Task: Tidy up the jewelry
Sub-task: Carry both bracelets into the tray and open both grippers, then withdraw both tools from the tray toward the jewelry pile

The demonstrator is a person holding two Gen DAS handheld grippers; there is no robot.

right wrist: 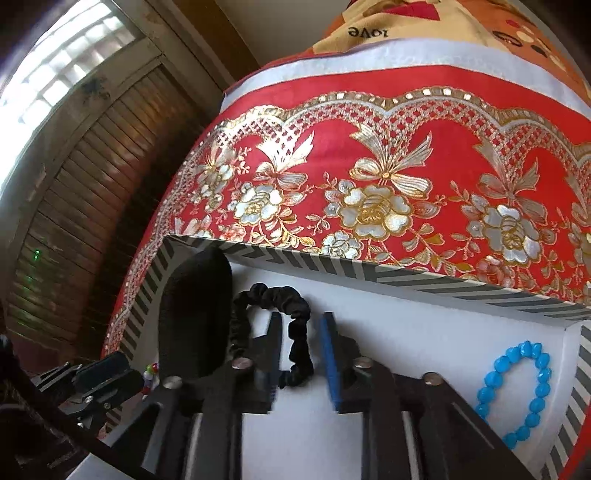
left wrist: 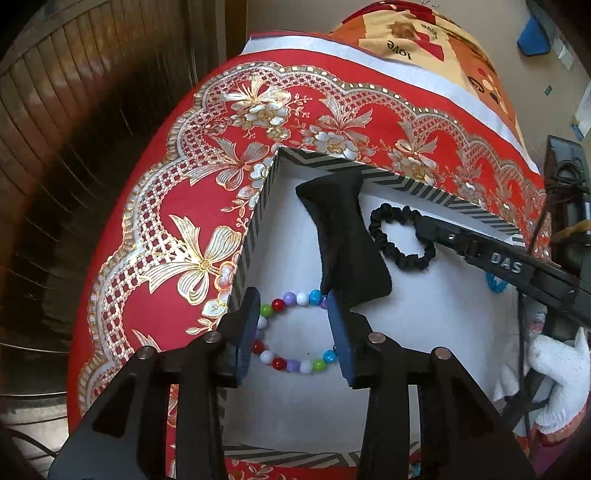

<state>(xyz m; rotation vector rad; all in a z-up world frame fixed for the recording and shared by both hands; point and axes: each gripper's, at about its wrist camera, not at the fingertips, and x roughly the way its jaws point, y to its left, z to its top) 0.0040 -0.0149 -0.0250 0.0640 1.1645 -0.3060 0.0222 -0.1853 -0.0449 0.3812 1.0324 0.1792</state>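
Note:
A shallow white box with a grey striped rim [left wrist: 373,173] [right wrist: 369,271] lies on the red cloth. In it lie a bracelet of many-coloured beads [left wrist: 295,363], a black scrunchie [left wrist: 404,236] [right wrist: 275,295], a black folded cloth [left wrist: 343,236] [right wrist: 195,314] and a blue bead bracelet [right wrist: 517,391] [left wrist: 495,283]. My left gripper [left wrist: 293,301] is open, its fingers on either side of the coloured bracelet. My right gripper [right wrist: 301,317] [left wrist: 421,225] is open over the scrunchie's right side, which lies between its fingers.
The red and gold flowered cloth [left wrist: 207,206] [right wrist: 406,166] covers the table, with a white strip and a cartoon print blanket [left wrist: 424,33] behind. Dark wooden shutters [left wrist: 74,129] stand at the left. A white gloved hand [left wrist: 561,373] holds the right gripper.

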